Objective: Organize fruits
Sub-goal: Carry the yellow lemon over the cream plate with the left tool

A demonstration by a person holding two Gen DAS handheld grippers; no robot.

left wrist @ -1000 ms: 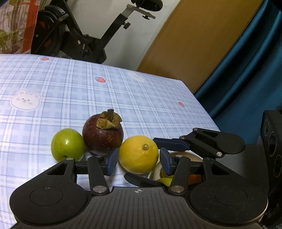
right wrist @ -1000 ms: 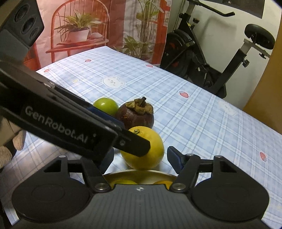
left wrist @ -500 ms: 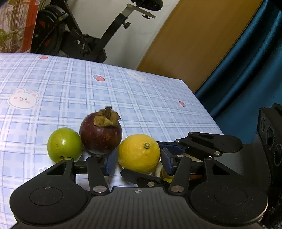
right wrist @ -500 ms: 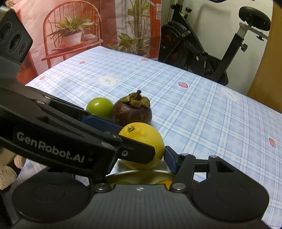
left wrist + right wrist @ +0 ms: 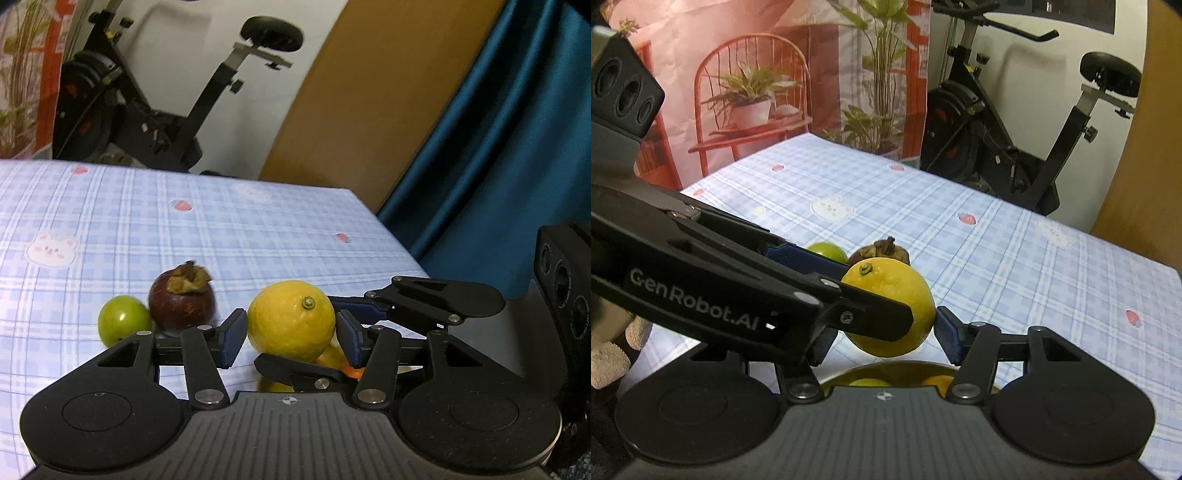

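A lemon was held clear of the bench, clamped between the blue pads of both tools at once: the left tool gripped it from the near side, and the right tool, reaching in across it, pinched the same fruit from the other angle. Directly beneath the tools a bowl was seen, with yellow and orange fruit already inside. Beyond the left tool's left finger, a mangosteen and a green fruit were left touching each other on the checked cloth.

The step in hand was judged to be the carrying of the lemon to the bowl. With two grips on one round, smooth fruit, both tools would best be moved together, so that it is not twisted or squeezed out sideways. One tool should be released before the other, and only once the lemon is low over the bowl, clear of the fruit inside. An exercise bike and a blue curtain were seen far beyond the tools.
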